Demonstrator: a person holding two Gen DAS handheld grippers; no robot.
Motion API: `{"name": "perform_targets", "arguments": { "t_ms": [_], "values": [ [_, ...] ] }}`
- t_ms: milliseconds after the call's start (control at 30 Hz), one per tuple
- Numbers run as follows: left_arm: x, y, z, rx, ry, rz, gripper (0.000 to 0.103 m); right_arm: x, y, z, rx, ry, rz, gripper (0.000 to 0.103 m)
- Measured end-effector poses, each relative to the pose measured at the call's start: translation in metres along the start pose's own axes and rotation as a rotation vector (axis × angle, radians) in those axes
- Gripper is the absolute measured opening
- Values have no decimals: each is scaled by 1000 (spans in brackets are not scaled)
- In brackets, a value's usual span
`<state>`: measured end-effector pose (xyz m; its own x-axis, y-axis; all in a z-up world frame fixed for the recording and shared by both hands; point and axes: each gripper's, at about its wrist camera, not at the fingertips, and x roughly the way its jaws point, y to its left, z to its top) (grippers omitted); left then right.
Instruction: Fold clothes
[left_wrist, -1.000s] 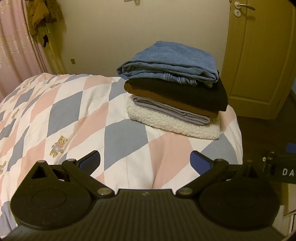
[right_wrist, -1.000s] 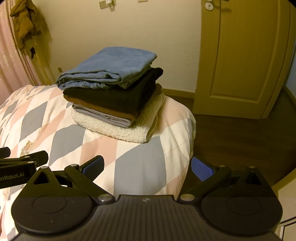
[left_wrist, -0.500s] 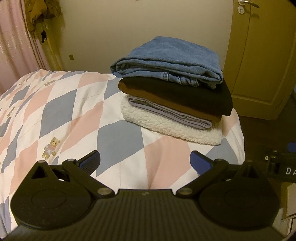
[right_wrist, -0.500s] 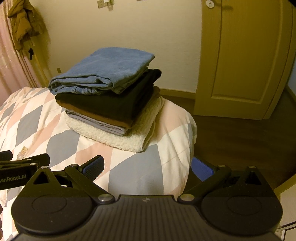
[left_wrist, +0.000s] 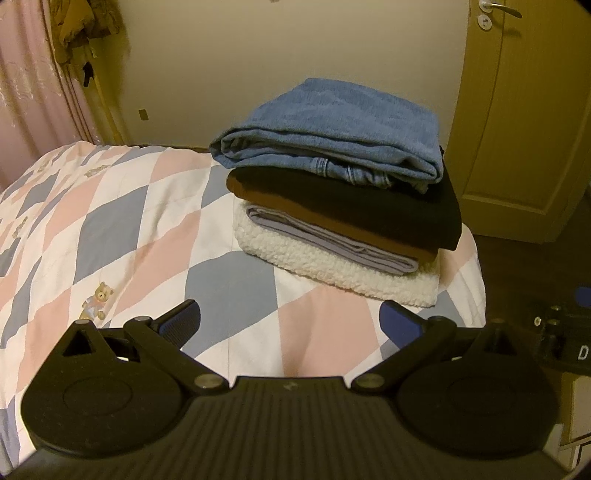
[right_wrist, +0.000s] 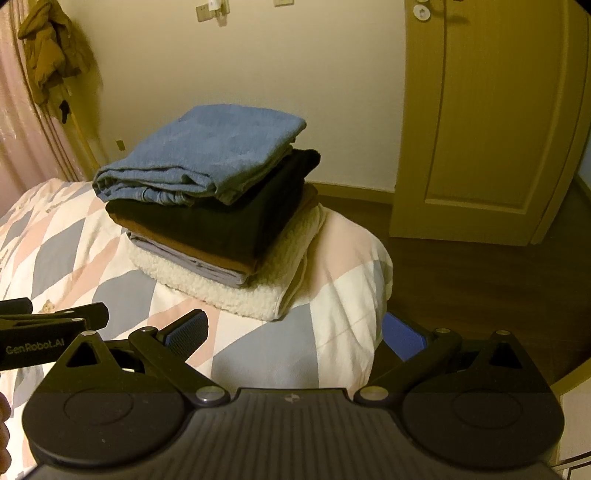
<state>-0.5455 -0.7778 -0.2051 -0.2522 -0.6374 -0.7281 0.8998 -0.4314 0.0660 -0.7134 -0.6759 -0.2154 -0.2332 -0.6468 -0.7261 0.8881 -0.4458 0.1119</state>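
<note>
Ahead of both gaping tools (left_wrist: 290, 321), folded clothes stack (left_wrist: 343, 192), on bed (left_wrist: 147, 221)

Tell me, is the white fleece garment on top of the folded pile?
No, the white fleece garment lies at the bottom, and the folded blue denim jeans are on top.

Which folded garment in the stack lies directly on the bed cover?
The white fleecy garment. It is the bottom layer, wider than the rest, under the lilac, brown, black and blue denim ones.

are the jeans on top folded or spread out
Folded: the jeans lie as a compact layered bundle, rounded fold edge showing, on top of the clothes stack.
</note>
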Motion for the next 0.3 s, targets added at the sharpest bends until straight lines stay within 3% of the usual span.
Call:
{"name": "perform_targets", "arguments": {
  "t_ms": [300],
  "values": [
    [-43, 1, 14, -32, -54, 16, 102, -28, -2, 18, -7, -49, 35, 103]
  ]
}}
